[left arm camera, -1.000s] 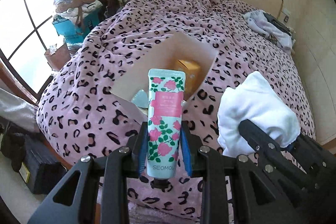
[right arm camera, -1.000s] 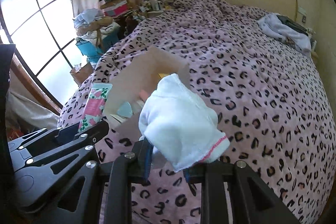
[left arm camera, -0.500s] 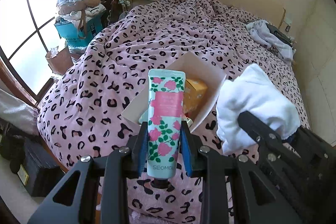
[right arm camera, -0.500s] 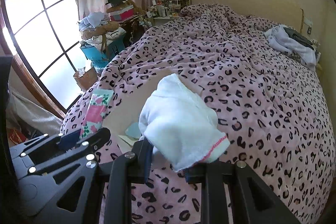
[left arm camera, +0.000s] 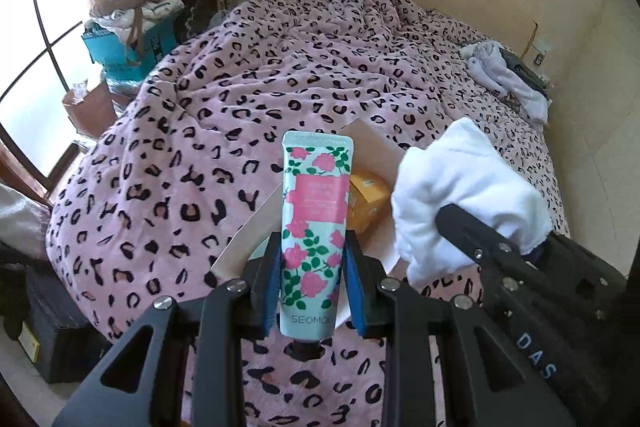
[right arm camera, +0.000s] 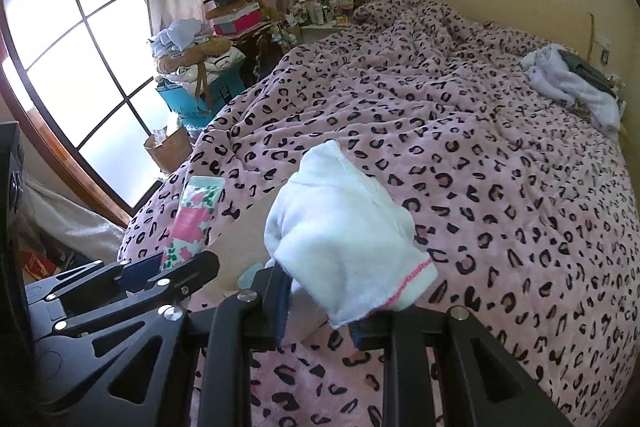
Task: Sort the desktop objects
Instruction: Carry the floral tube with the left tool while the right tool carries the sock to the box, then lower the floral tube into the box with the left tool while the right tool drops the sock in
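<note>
We hold two things above the near end of the bed (right arm camera: 460, 131), which is covered by a pink leopard-print blanket. Our left tongs (left arm camera: 312, 287) are clamped on a hand-cream tube (left arm camera: 314, 227) printed with roses, cap toward us and crimped end pointing away. Our right tongs (right arm camera: 320, 307) are pinched on a bunched white cloth (right arm camera: 344, 227) (its hem is stitched in pink), which hangs out past the tips.

Below and just beyond both sits an open cardboard box (left arm camera: 380, 147), lying on the blanket near the bed's near edge. Inside it we see a yellow-orange carton (left arm camera: 368, 203), partly hidden behind the tube.

To the right of the box and beyond it the blanket lies open and rumpled, as far as a heap of pale clothes (right arm camera: 572, 83) at the far right edge. On the left, the bed's edge drops toward the window (right arm camera: 68, 59) and stacked clutter (right arm camera: 204, 63).
</note>
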